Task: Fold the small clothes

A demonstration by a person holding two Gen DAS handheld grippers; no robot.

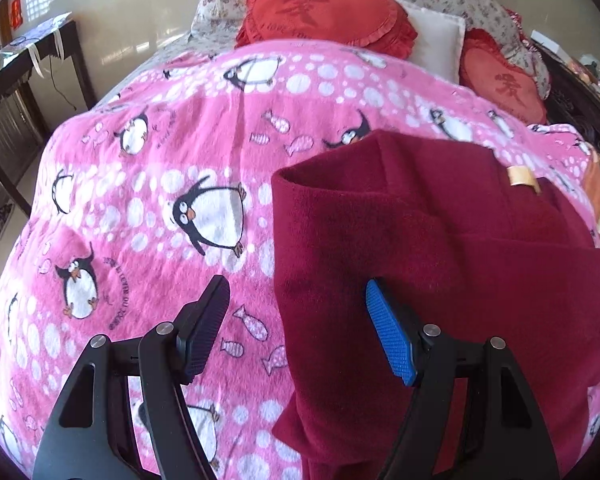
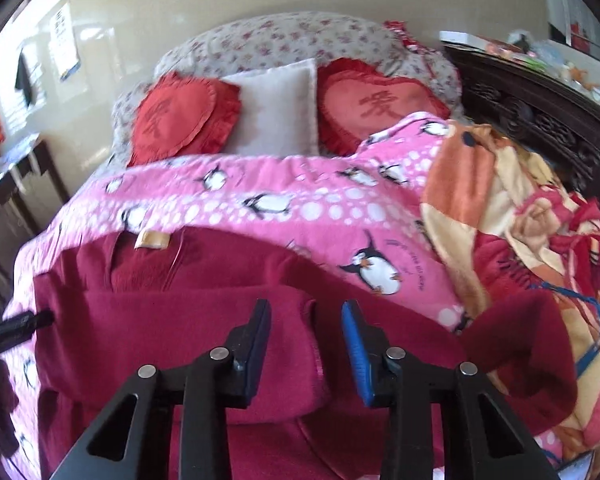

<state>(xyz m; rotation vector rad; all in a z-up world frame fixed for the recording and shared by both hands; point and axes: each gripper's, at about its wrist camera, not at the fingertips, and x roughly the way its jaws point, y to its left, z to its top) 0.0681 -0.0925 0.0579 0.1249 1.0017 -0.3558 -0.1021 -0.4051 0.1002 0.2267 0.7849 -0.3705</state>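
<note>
A dark red fleece garment (image 1: 440, 248) with a tan neck label (image 1: 522, 178) lies on the pink penguin blanket (image 1: 160, 168). Its left side is folded over the body. My left gripper (image 1: 296, 320) is open and empty, straddling the garment's left folded edge from above. In the right wrist view the garment (image 2: 180, 320) lies under my right gripper (image 2: 306, 340), which is open and empty above a folded sleeve part. The label (image 2: 152, 239) shows at the collar. The other gripper's tip (image 2: 24, 326) shows at the garment's left edge.
Red heart cushions (image 2: 184, 120) and a white pillow (image 2: 278, 116) lie at the bed head. An orange patterned blanket (image 2: 500, 216) is heaped on the right. A dark carved cabinet (image 2: 540, 112) stands right, a dark desk (image 1: 16, 92) left.
</note>
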